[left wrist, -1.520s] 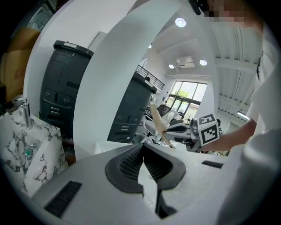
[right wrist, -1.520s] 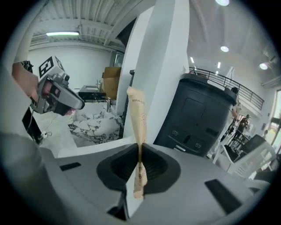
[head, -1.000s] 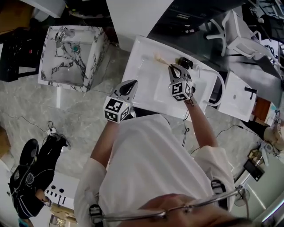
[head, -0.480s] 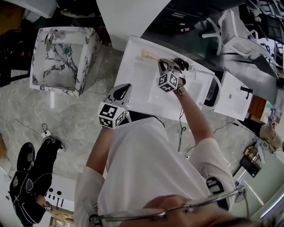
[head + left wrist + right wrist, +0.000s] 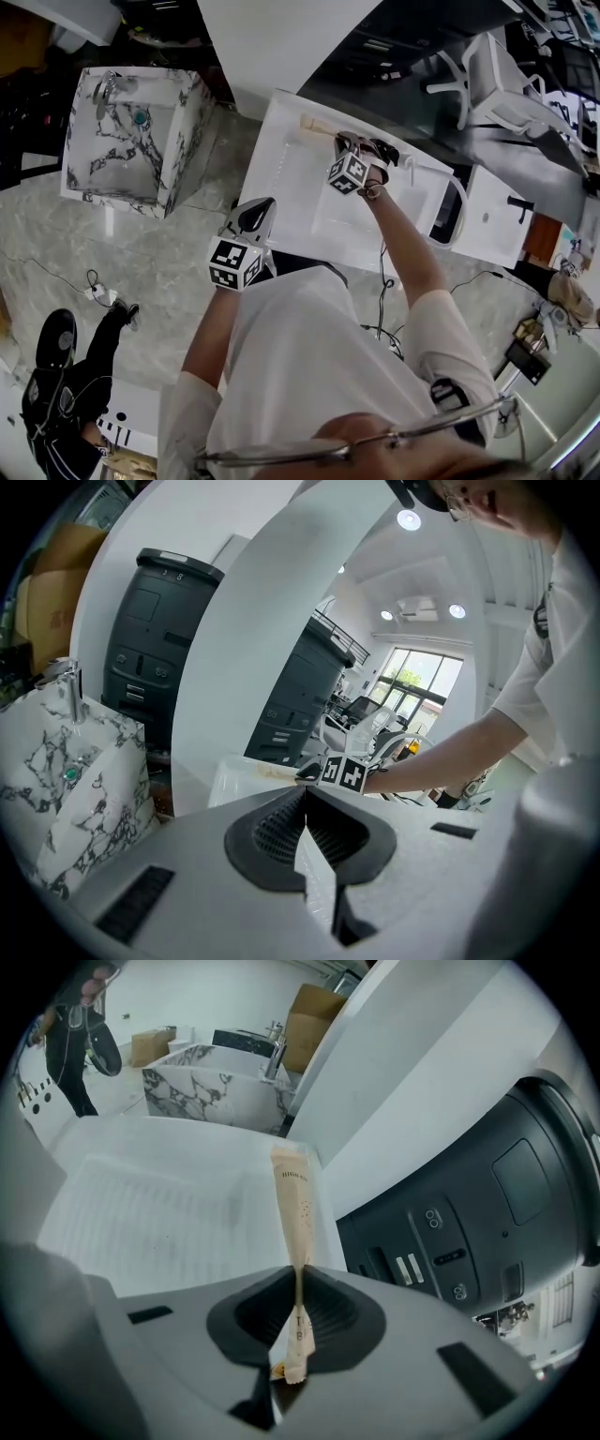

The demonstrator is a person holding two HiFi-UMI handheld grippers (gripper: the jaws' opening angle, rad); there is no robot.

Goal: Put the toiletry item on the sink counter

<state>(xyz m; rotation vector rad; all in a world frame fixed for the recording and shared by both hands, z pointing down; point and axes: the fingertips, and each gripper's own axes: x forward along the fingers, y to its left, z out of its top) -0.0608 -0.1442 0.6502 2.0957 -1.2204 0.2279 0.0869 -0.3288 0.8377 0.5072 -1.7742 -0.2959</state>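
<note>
One beige toiletry tube is clamped near its crimped end between the jaws of the right gripper. Its length sticks out over the far edge of the white sink counter, upper centre in the head view. Left gripper: jaws together, nothing between them, lower left of the right gripper at the counter's near edge; marble basin upper left.

Slim beige toiletry tube, pinched near one end in right tongs, stretched out above white sink counter
</note>
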